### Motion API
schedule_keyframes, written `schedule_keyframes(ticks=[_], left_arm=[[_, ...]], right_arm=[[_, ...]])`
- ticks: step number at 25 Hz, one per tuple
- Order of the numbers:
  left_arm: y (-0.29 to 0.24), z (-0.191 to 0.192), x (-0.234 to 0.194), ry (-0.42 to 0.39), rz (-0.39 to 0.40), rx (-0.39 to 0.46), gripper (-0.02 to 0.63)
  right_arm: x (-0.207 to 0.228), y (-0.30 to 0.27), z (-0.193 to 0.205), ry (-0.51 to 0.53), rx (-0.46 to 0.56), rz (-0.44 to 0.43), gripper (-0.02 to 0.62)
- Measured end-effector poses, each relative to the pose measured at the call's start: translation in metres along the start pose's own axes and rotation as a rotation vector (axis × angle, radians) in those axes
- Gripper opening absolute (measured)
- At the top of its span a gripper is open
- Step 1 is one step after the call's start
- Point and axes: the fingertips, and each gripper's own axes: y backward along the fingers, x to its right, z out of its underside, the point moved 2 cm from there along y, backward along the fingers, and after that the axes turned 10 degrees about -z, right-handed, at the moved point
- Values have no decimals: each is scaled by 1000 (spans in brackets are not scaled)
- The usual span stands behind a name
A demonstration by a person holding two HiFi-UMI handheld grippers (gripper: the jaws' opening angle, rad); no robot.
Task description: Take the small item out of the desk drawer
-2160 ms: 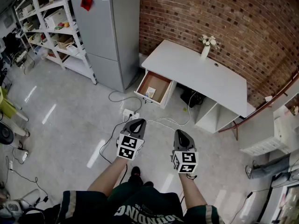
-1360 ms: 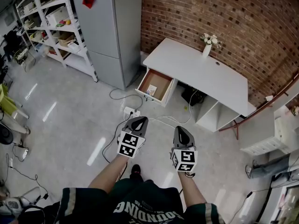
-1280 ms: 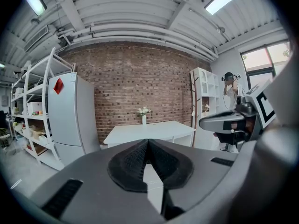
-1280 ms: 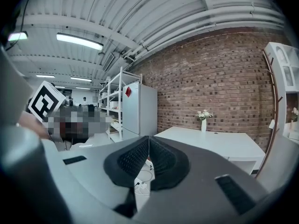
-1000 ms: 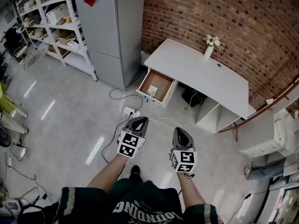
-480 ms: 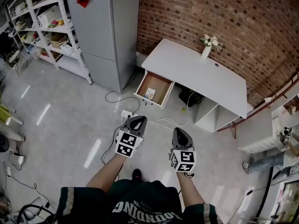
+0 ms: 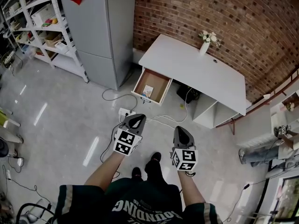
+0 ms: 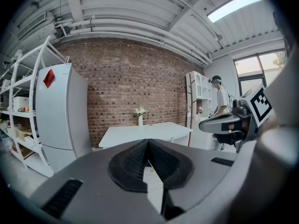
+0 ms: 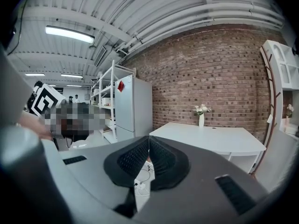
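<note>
The white desk (image 7: 196, 71) stands against the brick wall, and its wooden drawer (image 7: 159, 80) is pulled open at the left end. A small pale item (image 7: 148, 91) lies near the drawer's front. My left gripper (image 7: 136, 119) and right gripper (image 7: 180, 130) hover side by side over the floor, well short of the drawer. Both are shut and empty. In the left gripper view the pads (image 8: 135, 160) meet below the desk (image 8: 145, 132). In the right gripper view the pads (image 9: 163, 160) also touch, with the desk (image 9: 210, 136) beyond them.
A grey fridge (image 7: 100, 31) and metal shelving (image 7: 37, 27) stand left of the desk. A power strip (image 7: 125, 112) and cables lie on the floor before the drawer. A vase (image 7: 204, 45) stands on the desk. A white cabinet (image 7: 210, 113) is under the desk. A person (image 7: 261, 153) is at the right.
The person has stepped forward, and a second shoe now shows below the grippers. Both grippers have been carried a little toward the desk and stayed shut.
</note>
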Motion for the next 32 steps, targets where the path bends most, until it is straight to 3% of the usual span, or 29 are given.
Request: schedule_keyframes(ticks=[9, 18, 32], left_arm=[[-37, 3, -7, 3, -1, -19, 15], [-108, -7, -26, 10, -29, -36, 15], [-188, -27, -45, 23, -114, -76, 15]], right_arm=[[22, -31, -1, -11, 5, -16, 25], [74, -91, -15, -12, -4, -44, 25], [130, -168, -37, -3, -19, -156, 25]])
